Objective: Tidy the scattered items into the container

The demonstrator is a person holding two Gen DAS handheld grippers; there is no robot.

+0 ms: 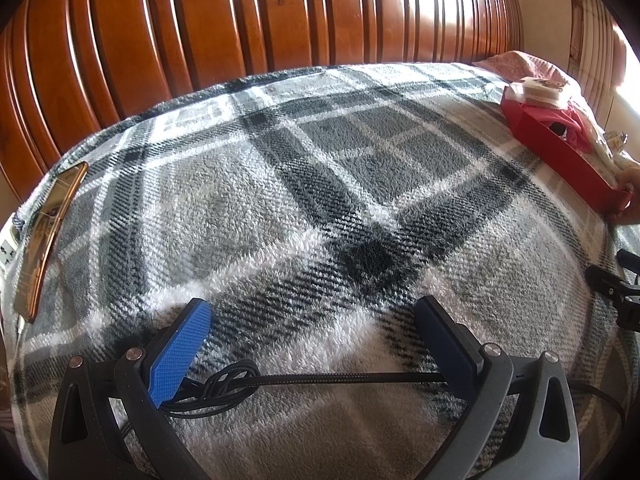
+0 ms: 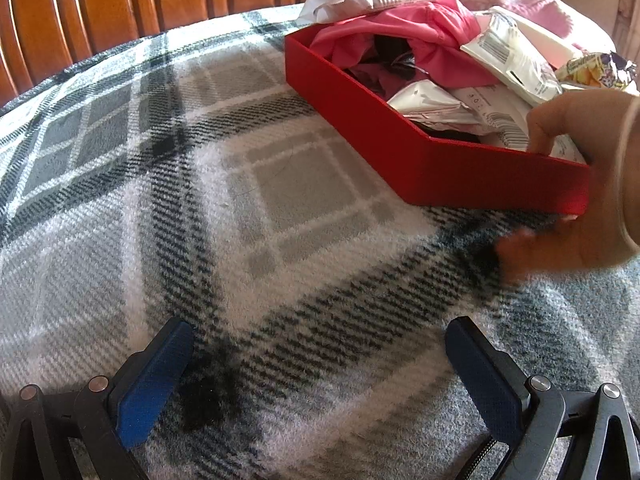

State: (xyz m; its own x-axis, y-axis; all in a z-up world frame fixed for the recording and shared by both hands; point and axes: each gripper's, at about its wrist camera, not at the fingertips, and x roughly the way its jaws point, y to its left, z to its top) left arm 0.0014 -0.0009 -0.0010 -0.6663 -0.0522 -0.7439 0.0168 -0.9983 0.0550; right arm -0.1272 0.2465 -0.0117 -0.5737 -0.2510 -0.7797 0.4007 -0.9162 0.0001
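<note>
Here, you work over a bed covered by a fleecy grey, black and white plaid blanket (image 1: 320, 200), with a ribbed, glossy brown wooden headboard (image 1: 240, 12) along its far edge. A pink pillow (image 2: 532, 4) lies at the far right corner.

Your left tongs (image 1: 316, 320) stand wide open, holding nothing, with a black braided cable (image 1: 340, 379) stretched between their blue pads. Only this view shows a flat, shiny amber-edged phone-like slab (image 1: 48, 236) lying at the bed's left edge.

Your right tongs (image 2: 320, 344) are also spread apart and empty. This view shows the shallow red cardboard box (image 2: 360, 112) up close, toward the bed's far right, well ahead and to the right of these tongs. It is heaped with pink cloth (image 2: 436, 40) and white packets (image 2: 508, 56). A bare hand (image 2: 580, 184), blurred, grips its near right corner.
</note>
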